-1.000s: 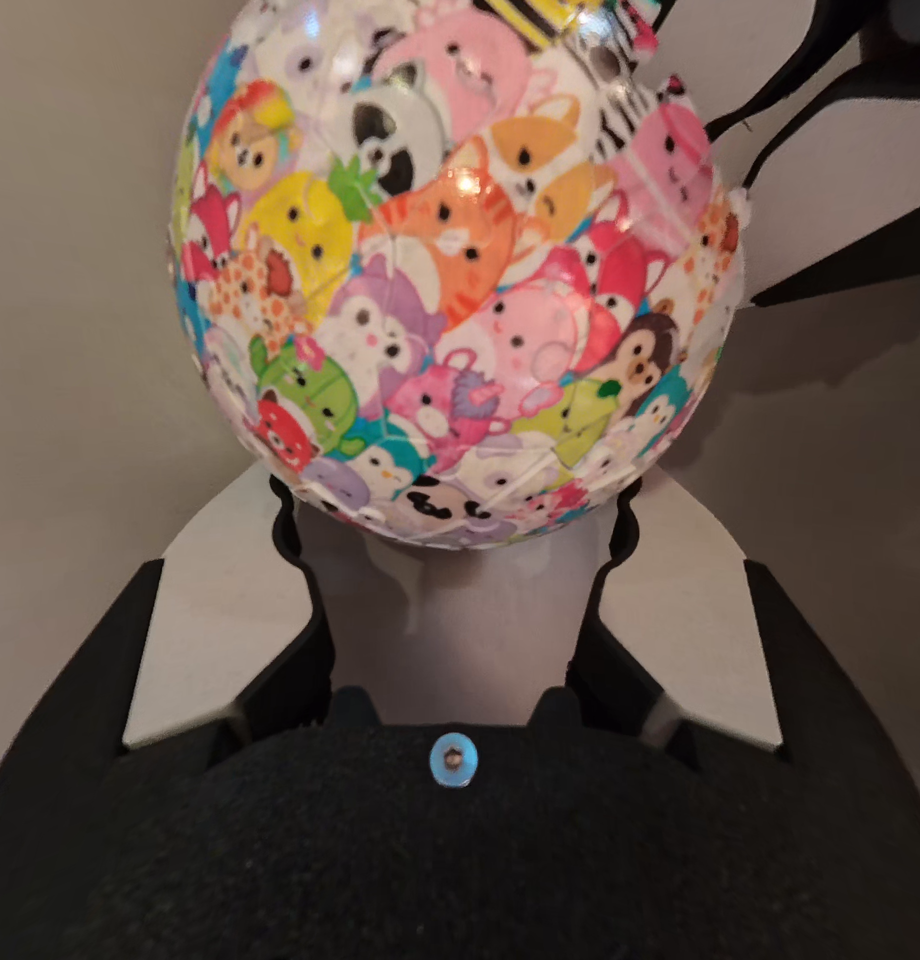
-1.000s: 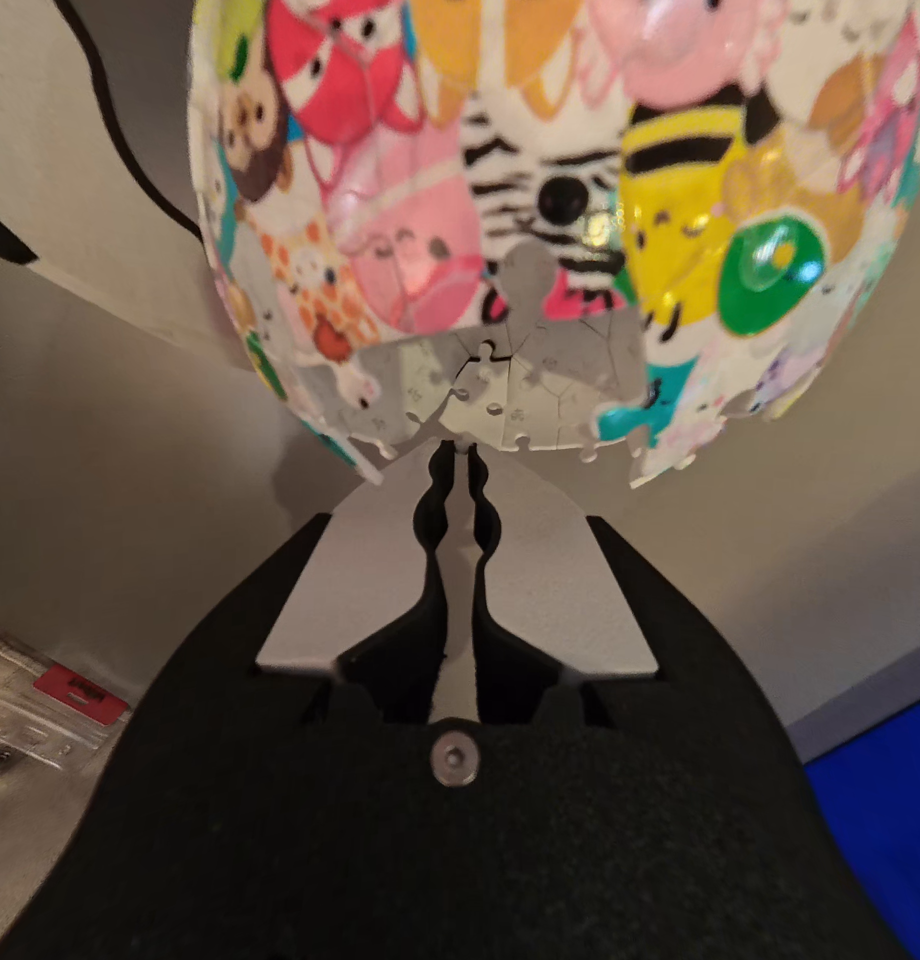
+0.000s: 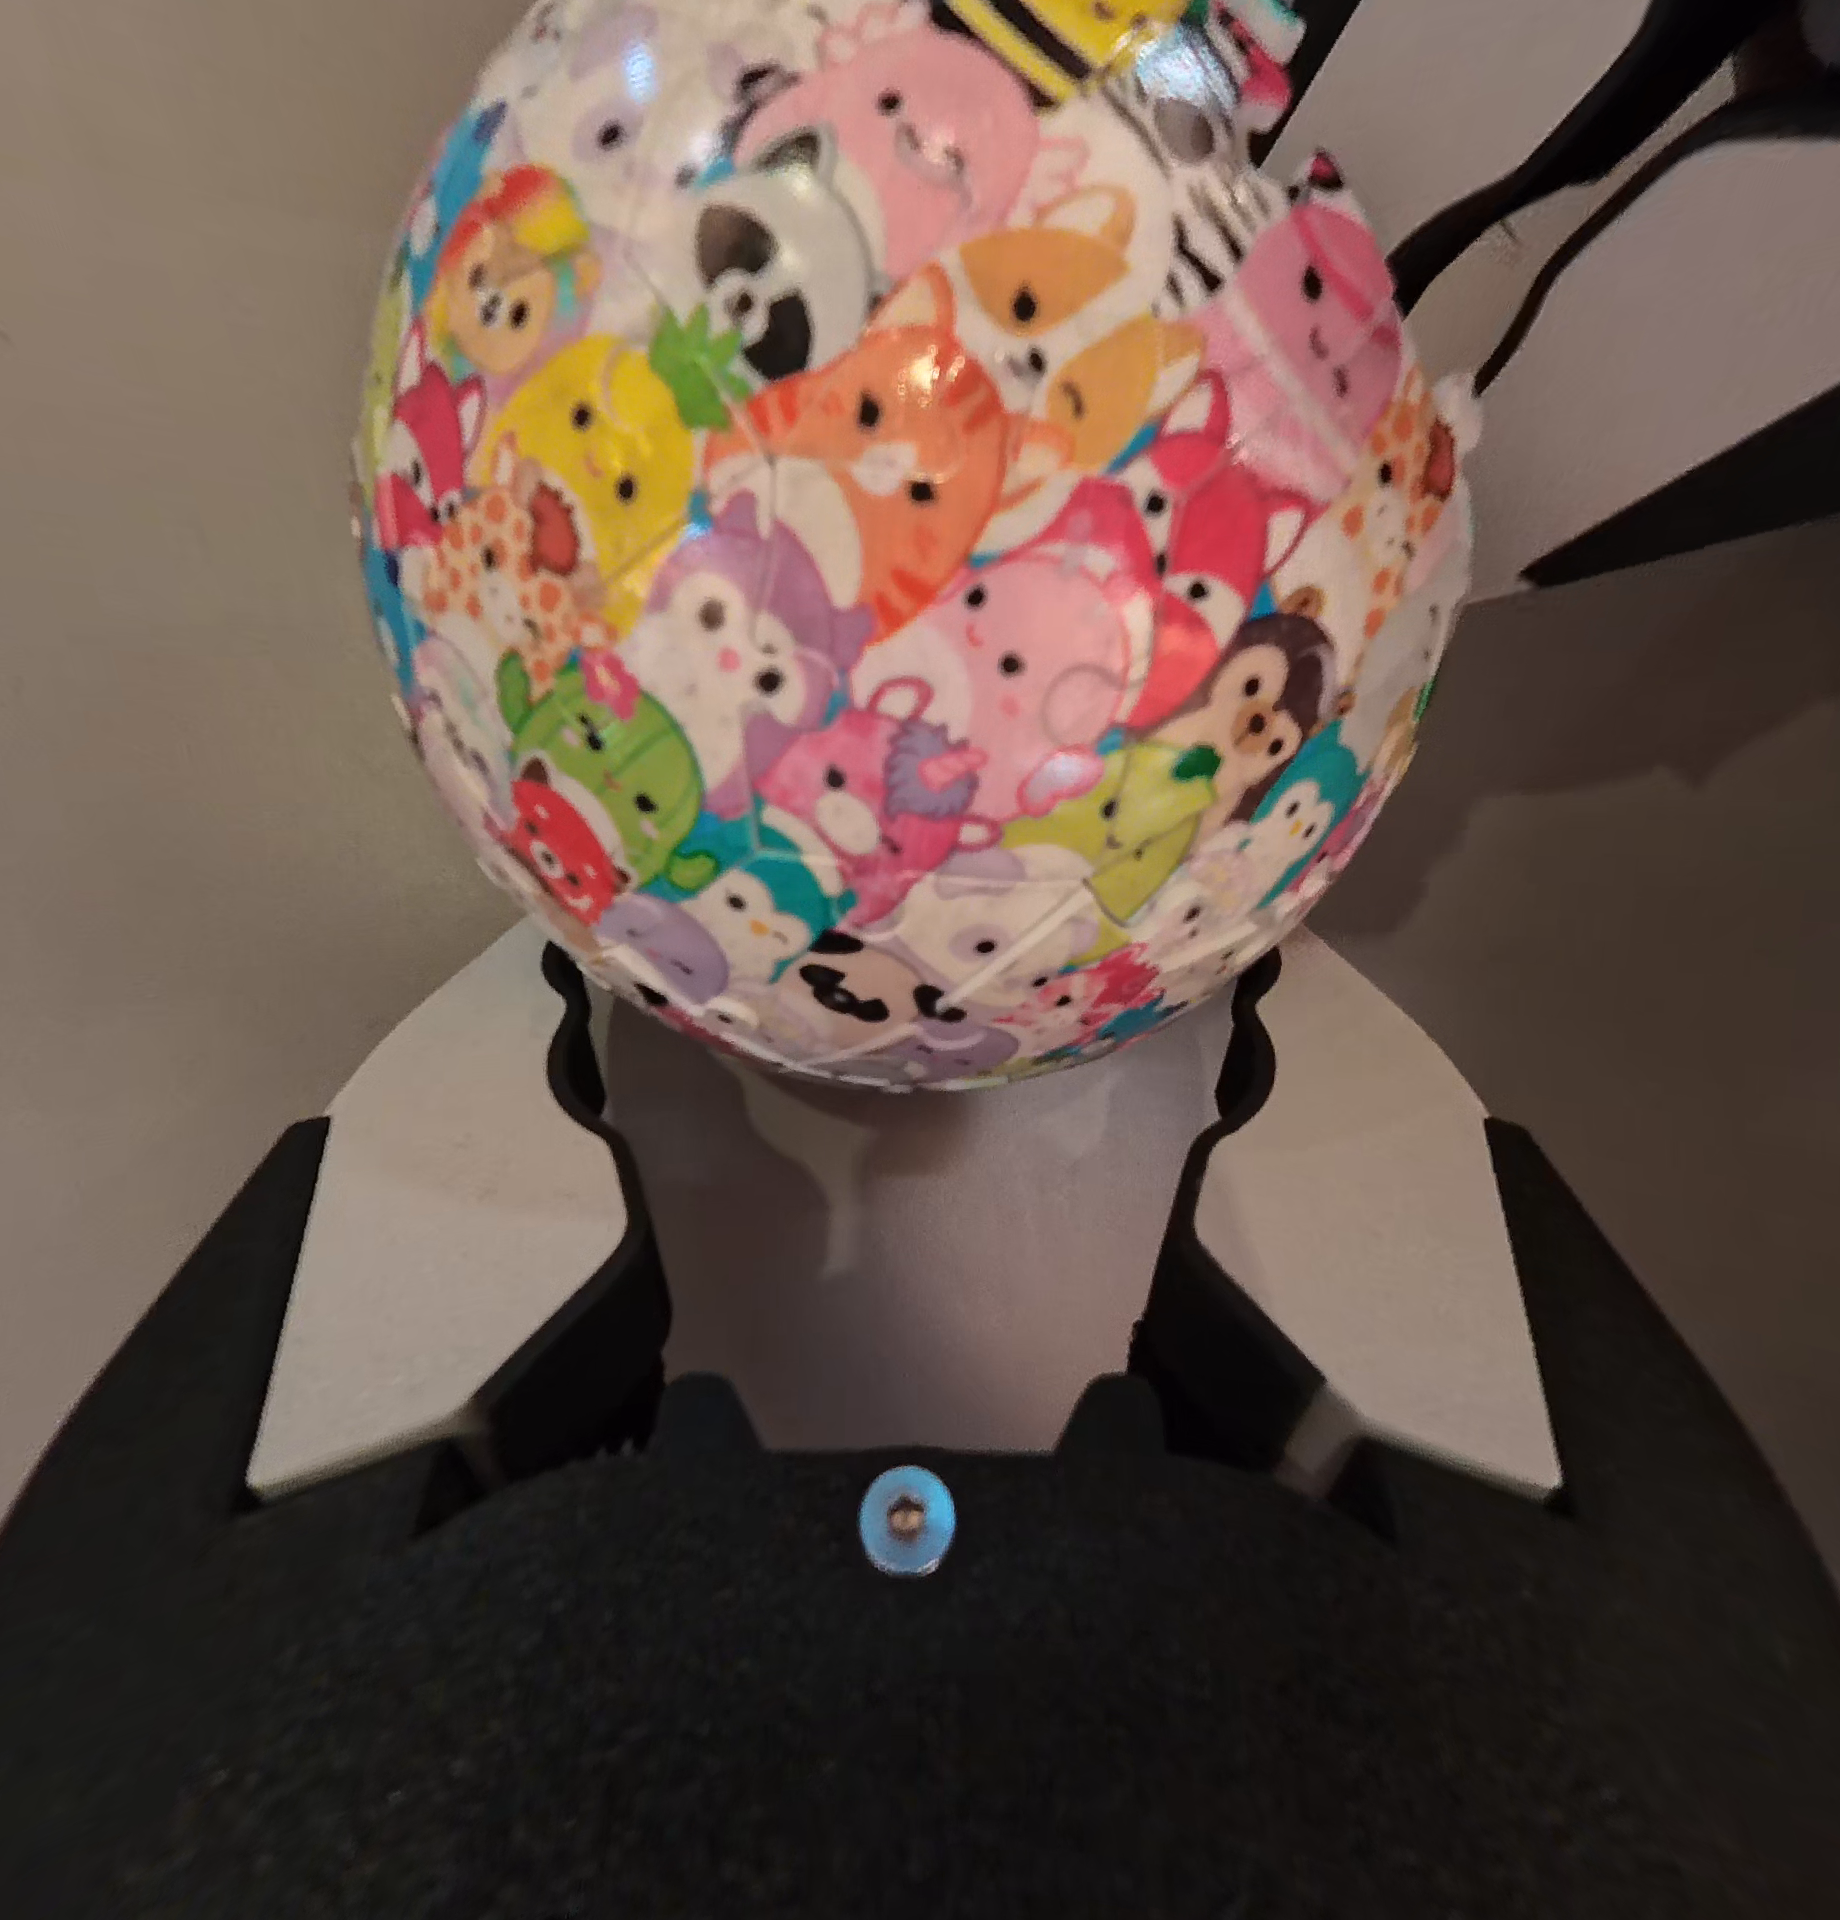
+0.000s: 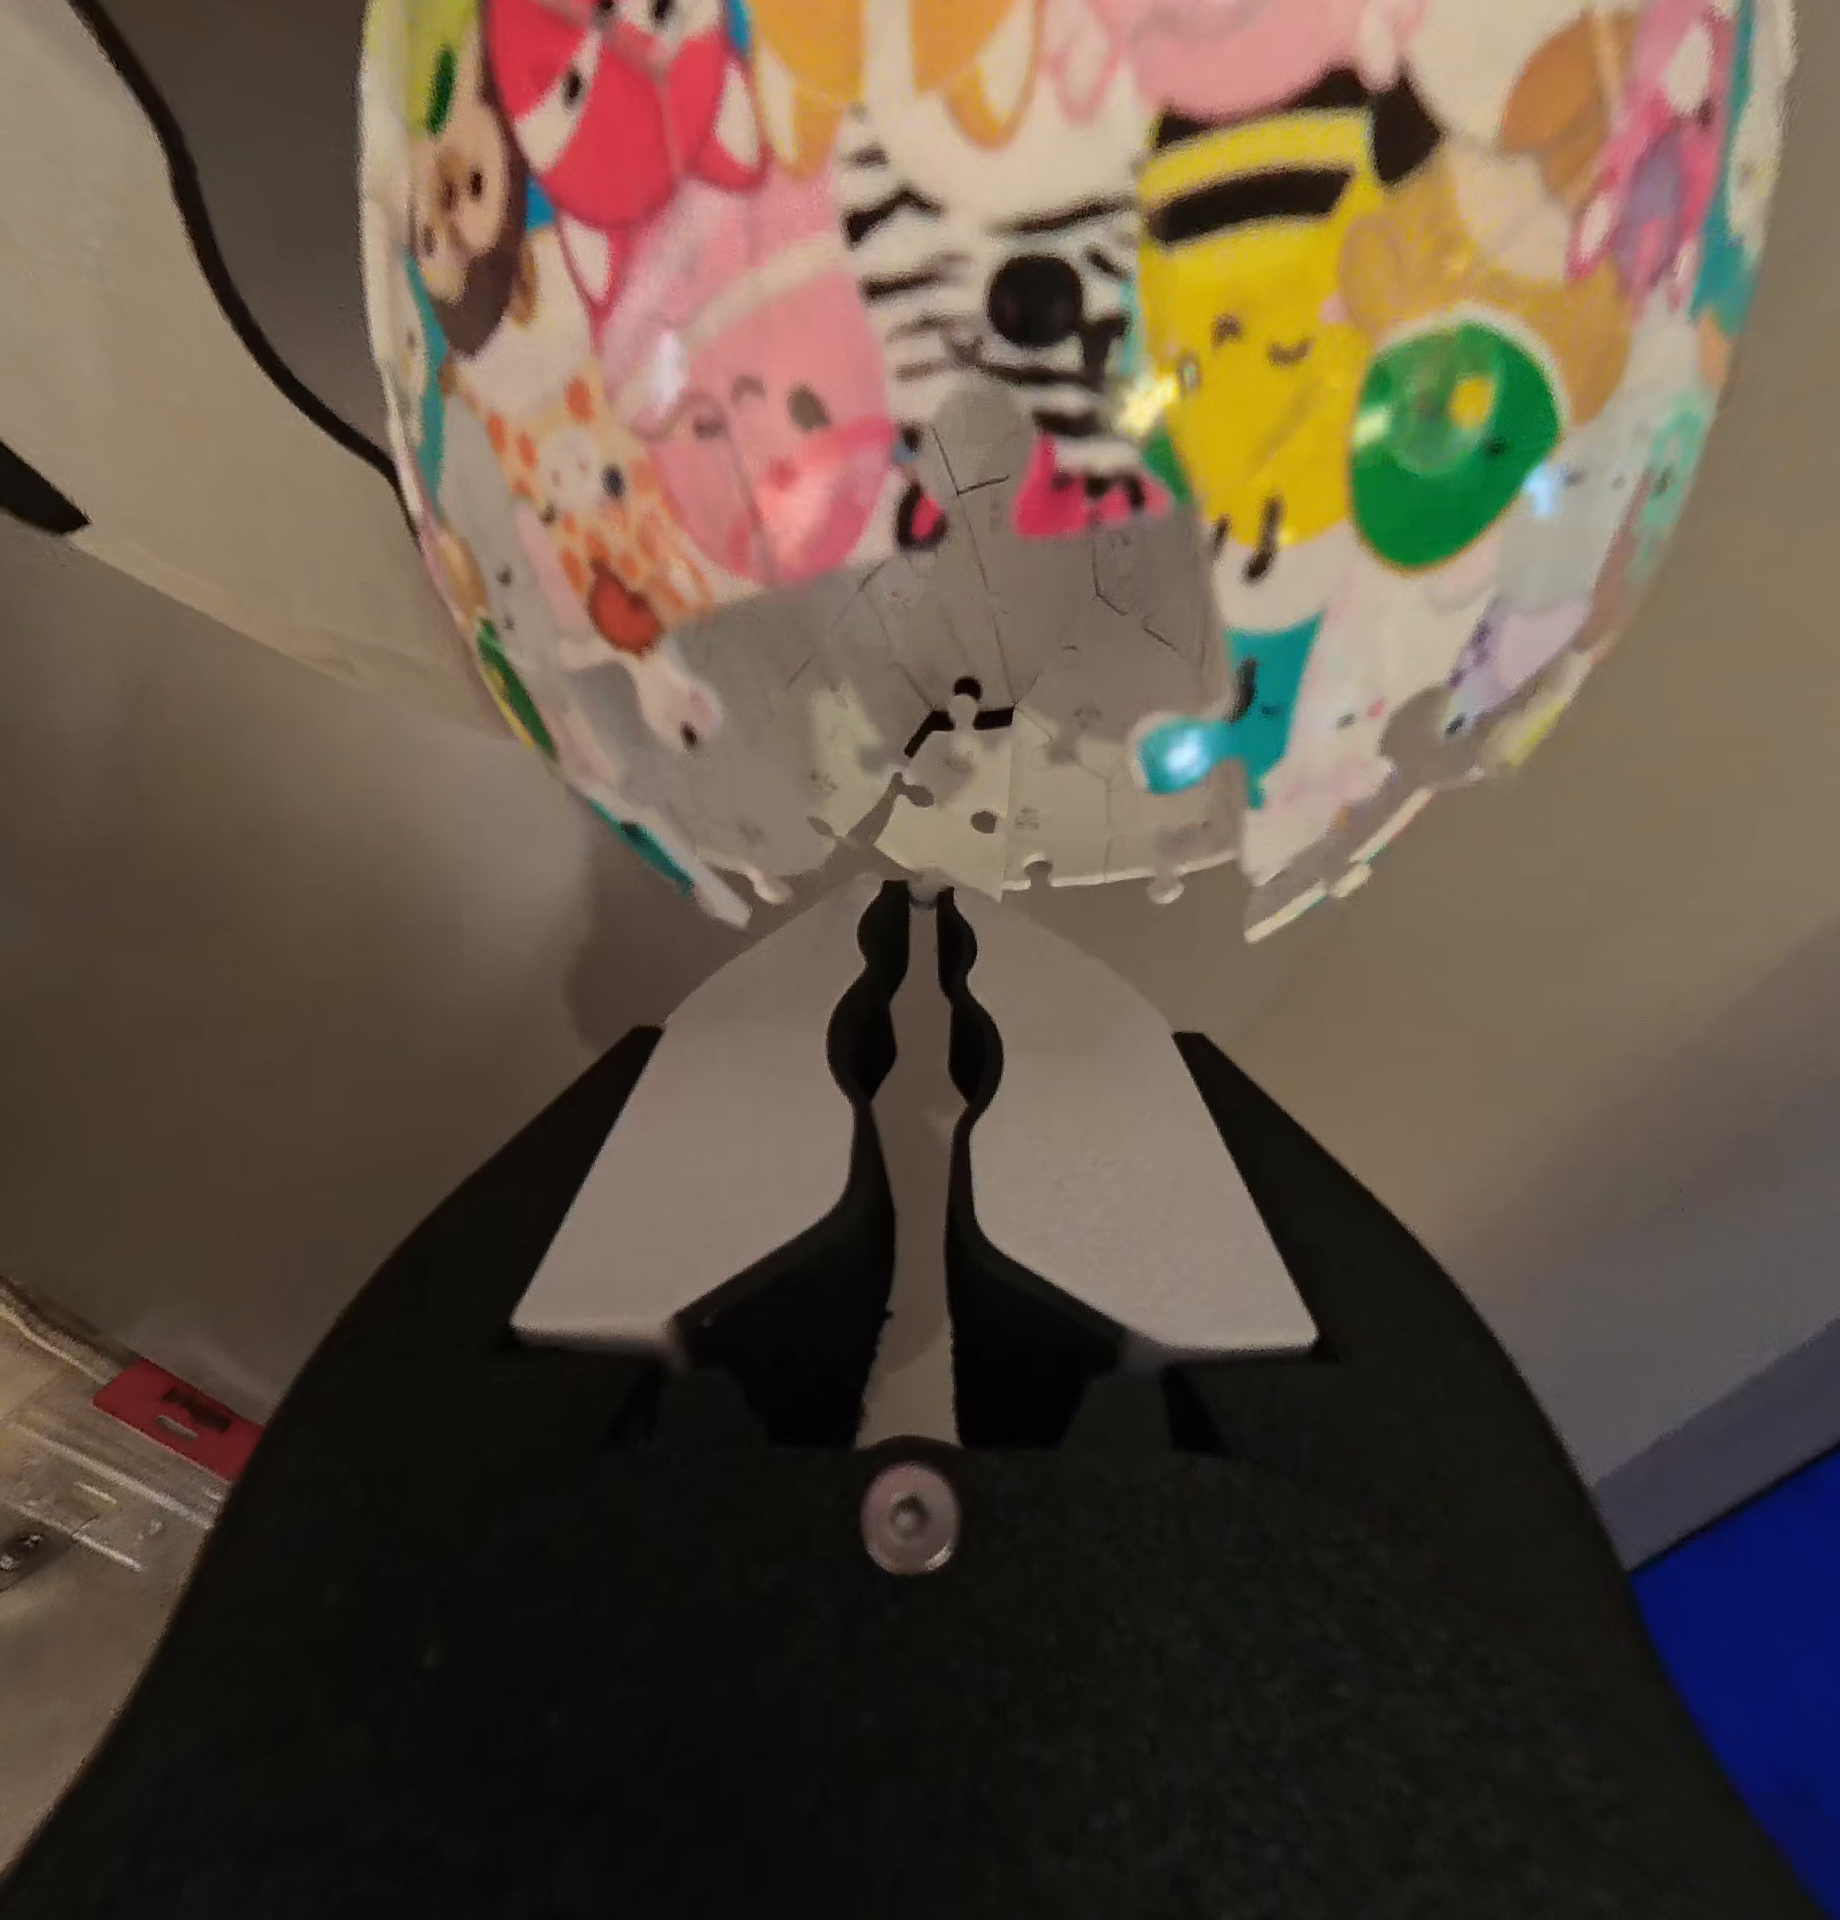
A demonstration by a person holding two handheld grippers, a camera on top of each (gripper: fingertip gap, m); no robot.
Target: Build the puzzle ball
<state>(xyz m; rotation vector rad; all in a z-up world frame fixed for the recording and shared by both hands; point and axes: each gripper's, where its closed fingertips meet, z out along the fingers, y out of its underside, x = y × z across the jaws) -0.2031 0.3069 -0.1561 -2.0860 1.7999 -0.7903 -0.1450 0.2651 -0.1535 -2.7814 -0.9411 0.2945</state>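
Note:
The puzzle ball (image 3: 895,540) is glossy and covered in colourful cartoon animals. My left gripper (image 3: 908,997) is shut on its lower part, one finger on each side. In the right wrist view the ball (image 4: 1259,312) fills the top, with a gap (image 4: 957,665) that shows the grey backs of the pieces inside. My right gripper (image 4: 918,914) is nearly closed at the lower edge of that gap, pinching what looks like a pale puzzle piece (image 4: 957,810). It also shows in the left wrist view (image 3: 1467,384), at the ball's upper right.
A beige wall is behind the ball in both views. A clear plastic packet with a red label (image 4: 157,1423) lies at the lower left of the right wrist view. A blue surface (image 4: 1789,1558) is at its lower right. The gap from one gripper's tips to the other's is roughly 8 cm.
The ball has shifted slightly in the left wrist view. In the right wrist view the gap sits closer to the fingertips, and dark slits have opened among the grey pieces.

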